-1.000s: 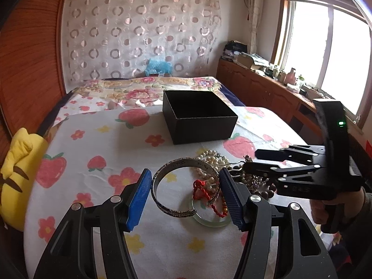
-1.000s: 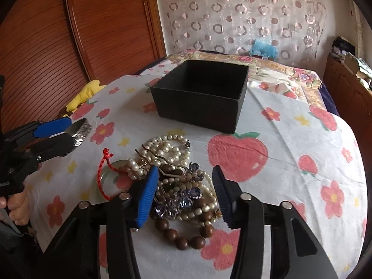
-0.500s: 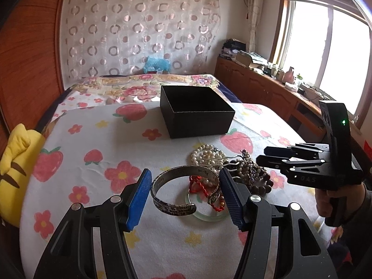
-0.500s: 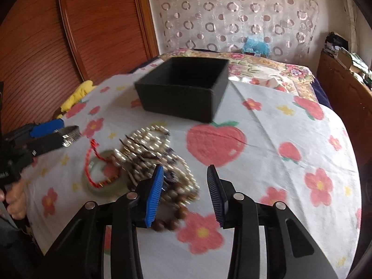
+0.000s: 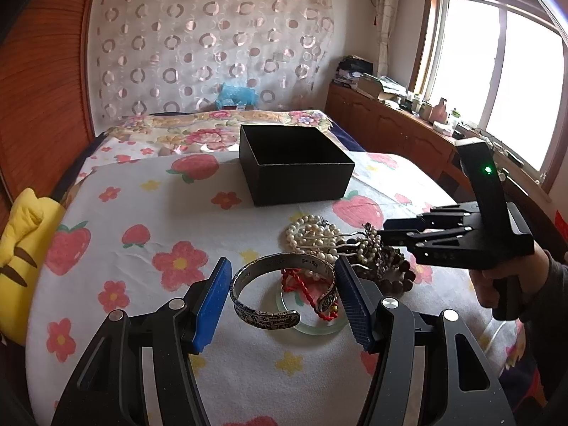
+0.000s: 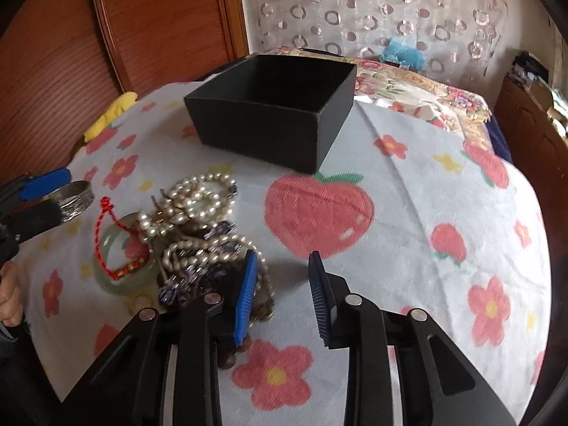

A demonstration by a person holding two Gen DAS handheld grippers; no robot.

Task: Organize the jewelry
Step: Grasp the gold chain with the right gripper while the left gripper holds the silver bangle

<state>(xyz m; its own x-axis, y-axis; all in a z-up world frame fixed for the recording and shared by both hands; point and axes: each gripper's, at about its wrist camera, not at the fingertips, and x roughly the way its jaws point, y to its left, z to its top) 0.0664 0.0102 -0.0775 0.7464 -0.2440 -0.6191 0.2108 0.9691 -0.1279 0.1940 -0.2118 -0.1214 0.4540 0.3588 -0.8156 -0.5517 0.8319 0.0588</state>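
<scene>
while the left gripper (image 5: 282,300) clasps the silver bangle (image 5: 280,291) across its width, holding it just above the white flowered worktop (image 5: 142,248), the black box (image 5: 294,165) waits open and seemingly empty well beyond, probably as the place the jewelry is meant to go. the rest of the jewelry lies heaped beside the bangle: a pearl strand (image 6: 198,202), a pale green ring (image 6: 117,269) with a red cord (image 6: 106,227) over it, and dark wooden beads (image 5: 397,277). the right gripper (image 6: 282,296) is closing with nothing between its pads, only bare cloth, the heap lying just to its left; i judge it is not yet lined up on a piece. the left wrist view shows the bangle's inner engraving and the pads pressed on its rim, plus a hand (image 5: 504,284) gripping the other tool. only the right wrist view shows how the pearls tangle with small purple stones (image 6: 209,259), which could drag neighbours along.
</scene>
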